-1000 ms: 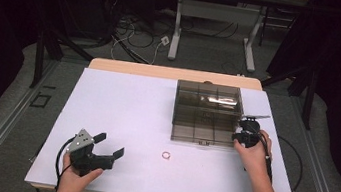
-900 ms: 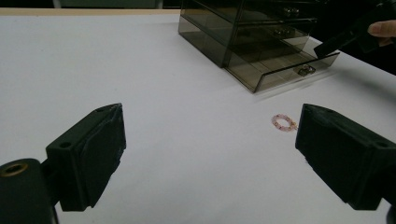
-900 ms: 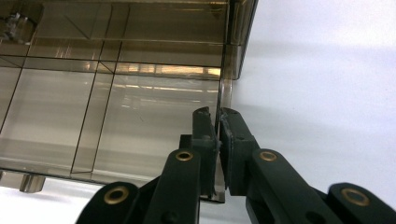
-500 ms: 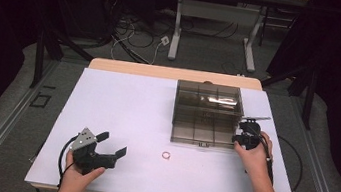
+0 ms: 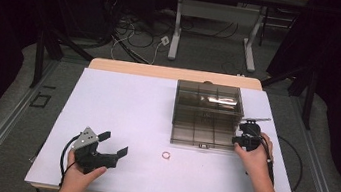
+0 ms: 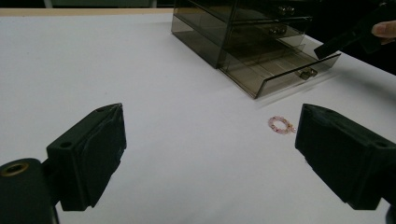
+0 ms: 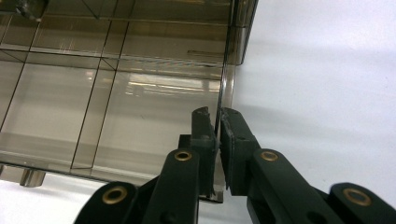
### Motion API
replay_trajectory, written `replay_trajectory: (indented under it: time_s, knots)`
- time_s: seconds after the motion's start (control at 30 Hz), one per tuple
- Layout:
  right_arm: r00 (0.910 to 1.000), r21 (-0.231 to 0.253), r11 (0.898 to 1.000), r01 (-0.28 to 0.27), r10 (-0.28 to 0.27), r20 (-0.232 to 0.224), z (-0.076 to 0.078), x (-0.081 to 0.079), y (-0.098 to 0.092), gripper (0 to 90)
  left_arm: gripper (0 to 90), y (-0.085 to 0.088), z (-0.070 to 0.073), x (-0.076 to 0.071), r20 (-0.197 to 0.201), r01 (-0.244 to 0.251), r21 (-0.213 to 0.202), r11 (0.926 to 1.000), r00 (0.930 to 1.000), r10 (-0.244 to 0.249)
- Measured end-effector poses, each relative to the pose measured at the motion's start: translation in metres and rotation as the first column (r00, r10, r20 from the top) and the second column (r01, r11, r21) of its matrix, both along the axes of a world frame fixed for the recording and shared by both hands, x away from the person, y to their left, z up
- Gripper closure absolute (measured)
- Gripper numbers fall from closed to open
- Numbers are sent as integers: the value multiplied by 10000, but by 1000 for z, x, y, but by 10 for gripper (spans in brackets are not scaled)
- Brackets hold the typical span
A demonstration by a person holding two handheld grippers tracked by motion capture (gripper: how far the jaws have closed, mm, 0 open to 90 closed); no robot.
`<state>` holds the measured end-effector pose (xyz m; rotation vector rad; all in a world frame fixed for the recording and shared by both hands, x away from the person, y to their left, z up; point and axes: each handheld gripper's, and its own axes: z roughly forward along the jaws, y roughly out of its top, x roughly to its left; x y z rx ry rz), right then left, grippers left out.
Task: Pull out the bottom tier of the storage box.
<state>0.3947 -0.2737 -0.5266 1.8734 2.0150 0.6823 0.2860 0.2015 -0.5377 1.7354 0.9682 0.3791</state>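
Still pinching the drawer wall

Nothing has shifted over the last second. At right of the high view, the right tool (image 7: pixel 217 135) stays pressed on the side wall of the smoky clear plastic drawer box (image 5: pixel 206 112). Lower left, the left tool (image 5: pixel 113 144) stays spread, facing the small pink bead bracelet (image 6: pixel 281 124) on the white desk (image 5: pixel 122 104), so I judge pickup comes next.

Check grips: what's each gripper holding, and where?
Right gripper pinches the smoky transparent plastic drawer by its thin side wall. Left gripper is open, holding nothing.
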Motion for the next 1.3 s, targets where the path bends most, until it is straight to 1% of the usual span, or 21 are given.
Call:
replay_trajectory:
  time_s: [0.37, 0.5, 0.63, 0.83, 0.93, 1.0, 1.13, 1.23, 1.3]
  knots:
    - [9999, -60, 10000, -23, 22, -168, -1, 0, 1, 847, 92, 0, 0, 0, -16, -12, -9, 10000, 10000, 11]
    - [9998, 12, 10000, -52, 53, -181, -3, 1, -1, 848, 93, -1, 0, -1, -36, -5, 0, 10000, 10000, 5]
    - [9994, 93, 9999, -49, 52, -351, -5, 2, -2, 847, 93, 0, 0, 0, 4, 6, 28, 10000, 10000, -6]
    - [9994, 193, 9998, -98, 105, -321, -6, 3, -3, 842, 95, -1, 0, -1, -59, -22, -10, 10000, 10000, 22]
    - [9994, 219, 9997, -96, 103, -333, -6, 3, -3, 837, 96, 0, 0, -1, -27, -2, 55, 10000, 10000, 2]
    - [9993, 236, 9996, -122, 130, -345, -6, 3, -2, 798, 96, 0, 0, -1, -32, -10, 48, 10000, 10000, 10]
    - [9994, 126, 9996, -240, 243, -249, -4, 2, 0, 760, 98, 0, 0, -1, -25, -10, 62, 10000, 10000, 10]
    - [9996, 138, 9995, -281, 282, -56, -1, 2, 1, 721, 98, 0, 0, -1, -42, -32, 10, 10000, 10000, 32]
    - [9992, 144, 9991, -401, 401, 50, 1, 1, 1, 702, 99, 0, 0, -1, -63, -42, 0, 10000, 10000, 42]
